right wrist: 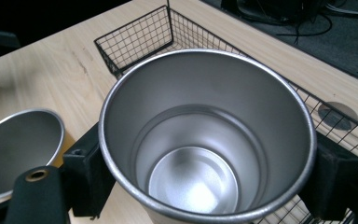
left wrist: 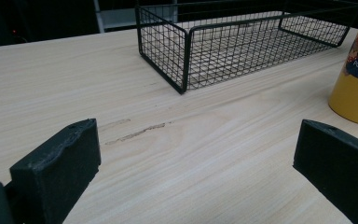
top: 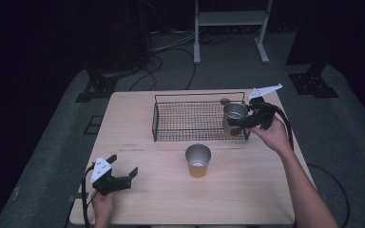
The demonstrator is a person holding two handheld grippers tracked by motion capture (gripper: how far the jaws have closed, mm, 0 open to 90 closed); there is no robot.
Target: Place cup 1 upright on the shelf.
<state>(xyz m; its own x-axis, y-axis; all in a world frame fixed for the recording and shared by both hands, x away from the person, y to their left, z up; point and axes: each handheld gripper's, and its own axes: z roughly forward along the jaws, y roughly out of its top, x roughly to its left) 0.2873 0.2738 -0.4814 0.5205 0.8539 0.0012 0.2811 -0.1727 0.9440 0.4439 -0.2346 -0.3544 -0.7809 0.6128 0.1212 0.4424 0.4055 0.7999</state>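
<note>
Right gripper (top: 245,119) is clamped on a steel cup (top: 234,118), one of its fingers (right wrist: 89,173) on each side of the wall just under the rim. Cup is upright, mouth up, empty inside, held off the desk (top: 138,199) over the right end of the black wire basket (top: 190,121). From the high view it sits at or just above the basket's near-right corner; can't tell whether its base is over the inside or the rim, angle is poor there.

Second cup (top: 198,160) has a steel inside and a yellow outside with a "PUPPY" label. It stands upright on the desk in front of the basket, near it but not touching, well apart from the held cup.

Left gripper (top: 122,177) sits low at the near-left corner of the desk, its fingers (left wrist: 60,168) wide apart with nothing between them, bare wood only. It points toward the basket's left end, yellow cup off to its right.

Small dark round disc (right wrist: 338,115) lies on the desk behind the basket.
</note>
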